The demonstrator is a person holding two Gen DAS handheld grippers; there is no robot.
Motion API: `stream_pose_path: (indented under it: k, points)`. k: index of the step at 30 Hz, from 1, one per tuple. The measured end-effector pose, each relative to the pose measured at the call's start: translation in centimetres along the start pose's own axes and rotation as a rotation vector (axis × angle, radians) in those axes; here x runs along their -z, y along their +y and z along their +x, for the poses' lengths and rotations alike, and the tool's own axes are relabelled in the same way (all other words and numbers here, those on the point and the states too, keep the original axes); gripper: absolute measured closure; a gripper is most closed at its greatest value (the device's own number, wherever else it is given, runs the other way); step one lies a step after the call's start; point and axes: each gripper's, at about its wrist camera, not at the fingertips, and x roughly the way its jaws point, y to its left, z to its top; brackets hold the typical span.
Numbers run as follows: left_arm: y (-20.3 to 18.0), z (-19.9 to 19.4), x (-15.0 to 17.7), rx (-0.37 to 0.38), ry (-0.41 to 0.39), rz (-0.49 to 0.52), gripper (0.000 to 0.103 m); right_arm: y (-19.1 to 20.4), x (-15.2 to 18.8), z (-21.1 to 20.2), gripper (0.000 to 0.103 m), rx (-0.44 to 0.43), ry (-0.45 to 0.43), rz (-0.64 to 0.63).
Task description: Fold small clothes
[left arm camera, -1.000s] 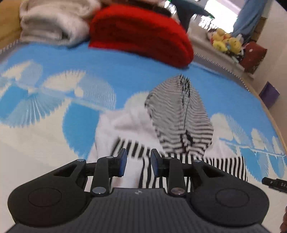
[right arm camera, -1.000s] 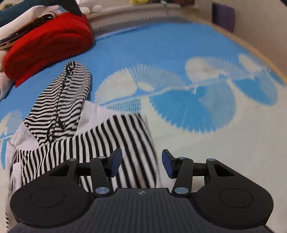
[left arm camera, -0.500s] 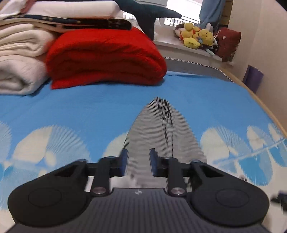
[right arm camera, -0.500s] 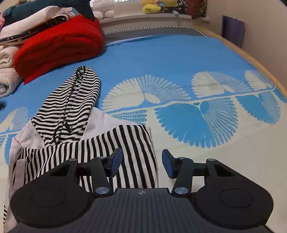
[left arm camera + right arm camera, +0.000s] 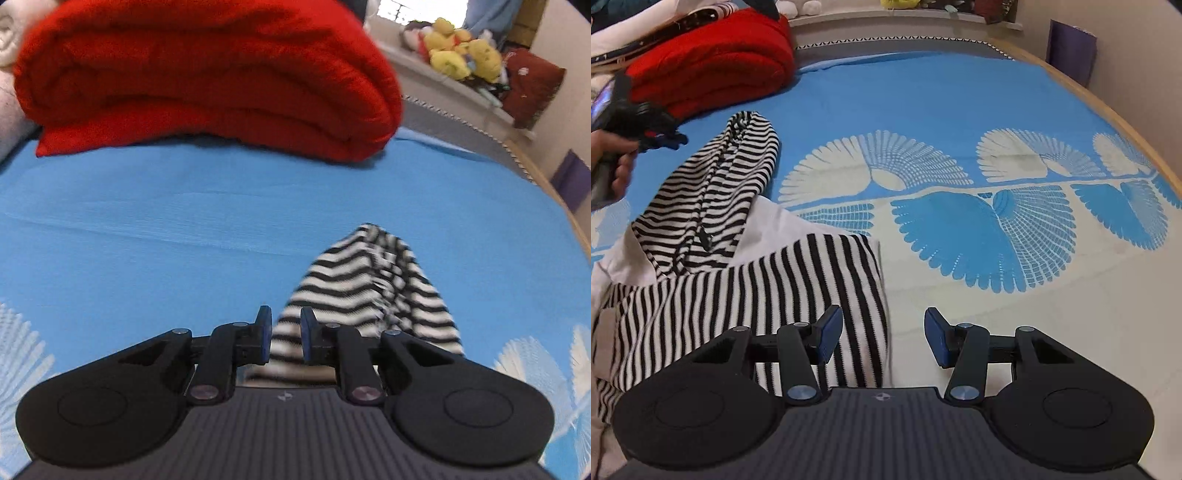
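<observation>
- The left gripper (image 5: 283, 334) has its jaws parted with a narrow gap, over the left edge of the striped hood (image 5: 373, 288).
- The right gripper (image 5: 883, 339) is spread wide, its left finger over the striped garment (image 5: 746, 291).
- The garment lies on the blue sheet (image 5: 923, 103), hood toward 11 o'clock.
- A red blanket (image 5: 207, 74) sits at 12 o'clock.

Your left gripper (image 5: 283, 334) points toward 12 o'clock, jaws narrowly parted and gripping nothing. Your right gripper (image 5: 883, 339) holds level, jaws spread wide, also gripping nothing.
</observation>
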Motion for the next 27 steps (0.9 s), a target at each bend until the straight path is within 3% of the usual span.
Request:
stream_pose_path:
  k: [2,3,6,7,8,10,12,16,19,21,24,27]
  points:
    - [0.3,2.0,-0.4,0.015,0.023,-0.027,0.057,-0.1,0.3,0.5,0.052,0.008,0.008,-0.016]
    - [0.4,3.1,-0.6,0.015,0.04,-0.038,0.052,-0.1,0.4,0.8,0.052,0.016,0.016,-0.018]
    - [0.1,5.0,-0.8,0.001,0.047,-0.03,0.051,-0.3,0.3,1.3,0.052,0.022,0.032,-0.006]
    - [0.1,5.5,-0.8,0.013,0.056,-0.033,0.054,-0.2,0.2,1.3,0.052,0.018,0.03,-0.006]
    - [0.0,5.7,-0.7,0.032,0.067,-0.034,0.075,-0.1,0.0,1.2,0.052,0.015,0.023,-0.007]
    - [-0.7,5.4,-0.6,0.065,0.066,-0.006,0.1,0.2,-0.3,1.1,0.052,0.011,0.009,-0.008]
    - [-1.5,3.7,-0.6,0.073,0.026,0.042,0.102,0.3,-0.5,1.1,0.052,0.006,0.01,0.006]
    - [-2.8,-2.8,0.5,0.158,-0.073,0.134,0.102,0.3,-0.7,0.7,0.052,-0.01,0.007,0.028]
    - [-4.2,-10.0,4.1,0.25,-0.137,0.247,0.102,0.0,-0.9,-0.2,0.052,-0.014,-0.02,0.042]
    - [-5.1,-15.8,8.4,0.312,-0.18,0.348,0.102,-0.3,-1.0,-0.7,0.052,-0.015,-0.032,0.055]
    - [-5.2,-23.4,16.2,0.416,-0.169,0.422,0.102,-0.8,-1.0,-1.5,0.052,-0.018,-0.052,0.094]
    - [-3.7,-29.0,23.7,0.449,-0.066,0.485,0.102,-1.3,-1.1,-2.4,0.052,-0.037,-0.078,0.147]
